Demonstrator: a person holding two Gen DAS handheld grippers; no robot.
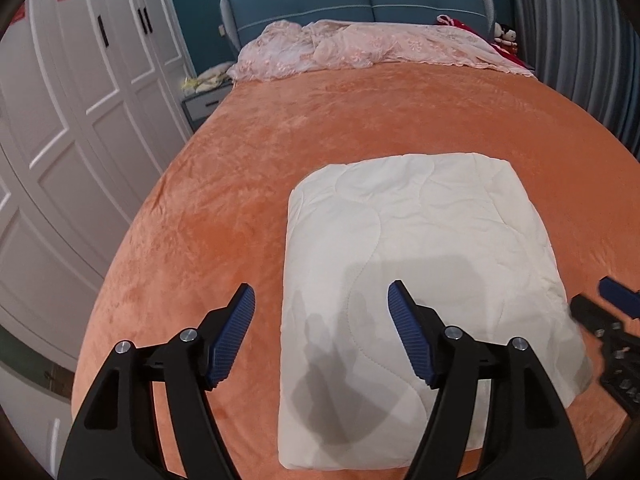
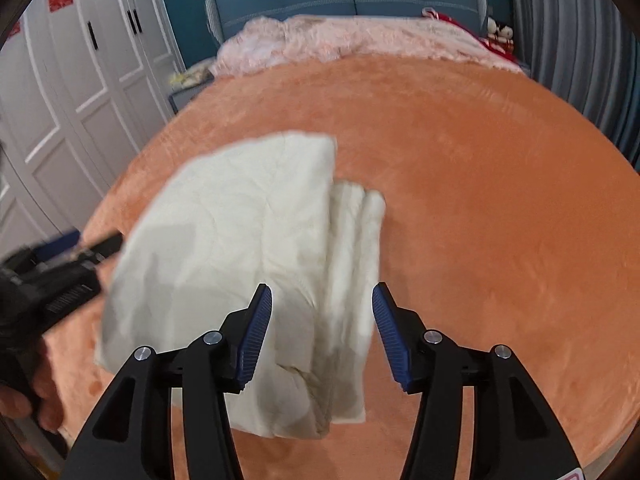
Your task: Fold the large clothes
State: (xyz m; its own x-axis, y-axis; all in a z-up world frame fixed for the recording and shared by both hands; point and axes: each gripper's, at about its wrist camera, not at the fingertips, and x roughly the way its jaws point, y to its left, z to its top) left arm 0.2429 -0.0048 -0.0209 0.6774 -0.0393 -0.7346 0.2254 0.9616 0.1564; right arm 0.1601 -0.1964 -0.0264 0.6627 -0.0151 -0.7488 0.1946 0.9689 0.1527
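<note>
Hovering nearest the lens, both grippers: left gripper (image 1: pixel 321 308) gaping wide, gripping nothing; right gripper (image 2: pixel 322 308) likewise spread apart, pinching nothing. Spreading beneath, an orange bedspread (image 1: pixel 360 120) covering the whole bed. Crumpling along the headboard end, a pink lace cover (image 1: pixel 360 44). Lying near the bed's close edge, a white quilted piece (image 1: pixel 420 240), folded into a thick rectangle, its stacked layers (image 2: pixel 352 240) showing along the right side. Risking, by judgement, a slumping stack: puffy layers springing open or sliding once unpressed, especially if nudged by a passing finger.
</note>
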